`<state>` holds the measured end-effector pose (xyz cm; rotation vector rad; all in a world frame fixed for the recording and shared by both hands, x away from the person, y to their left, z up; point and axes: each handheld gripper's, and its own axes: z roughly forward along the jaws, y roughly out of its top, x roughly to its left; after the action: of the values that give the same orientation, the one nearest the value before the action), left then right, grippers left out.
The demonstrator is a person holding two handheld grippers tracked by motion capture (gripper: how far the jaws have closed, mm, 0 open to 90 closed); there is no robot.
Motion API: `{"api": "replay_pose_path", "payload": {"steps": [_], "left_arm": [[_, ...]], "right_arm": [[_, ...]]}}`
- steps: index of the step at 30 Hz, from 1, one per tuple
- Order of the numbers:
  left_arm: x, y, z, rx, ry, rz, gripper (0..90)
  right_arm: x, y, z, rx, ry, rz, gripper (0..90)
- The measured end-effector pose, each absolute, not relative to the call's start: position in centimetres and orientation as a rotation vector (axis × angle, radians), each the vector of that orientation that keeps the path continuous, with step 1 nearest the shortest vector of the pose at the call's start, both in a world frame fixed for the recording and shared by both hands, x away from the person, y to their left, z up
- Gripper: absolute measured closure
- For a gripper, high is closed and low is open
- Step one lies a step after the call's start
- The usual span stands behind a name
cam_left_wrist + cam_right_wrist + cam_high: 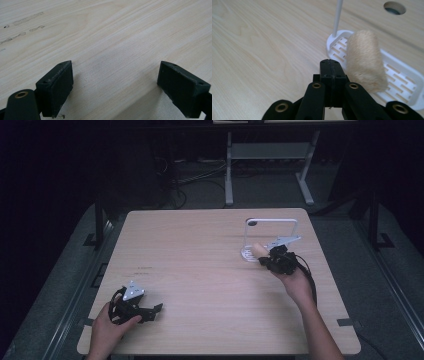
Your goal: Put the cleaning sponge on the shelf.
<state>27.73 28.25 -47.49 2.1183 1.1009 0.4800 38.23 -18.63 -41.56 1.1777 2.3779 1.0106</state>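
A fuzzy beige roll (365, 62) leans over the slotted base of a white wire stand (404, 85). In the high view the roll (257, 250) sits at the foot of the stand (272, 221), at the table's right rear. My right gripper (329, 62) is shut, its pads pressed flat together, with the roll right beside them on their right. I cannot tell whether a strand of the roll is caught between the pads. From above, the right gripper (263, 261) touches the roll's near side. My left gripper (115, 75) rests open over bare wood at the front left (155, 312).
The light wooden table (200, 270) has a round cable hole (394, 7) just behind the stand. Faint dark marks (22, 22) lie on the wood ahead of the left gripper. Beyond the far edge stand white desk legs (229, 170) and floor cables.
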Motion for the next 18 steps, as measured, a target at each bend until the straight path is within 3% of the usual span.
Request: {"api": "replay_pose_path", "payload": {"steps": [18], "left_arm": [[27.7,28.2,-47.5,2.118,1.102,0.479,12.8]], "right_arm": [[39.5,-18.9,-45.3,1.24,2.382,0.894,89.7]]}}
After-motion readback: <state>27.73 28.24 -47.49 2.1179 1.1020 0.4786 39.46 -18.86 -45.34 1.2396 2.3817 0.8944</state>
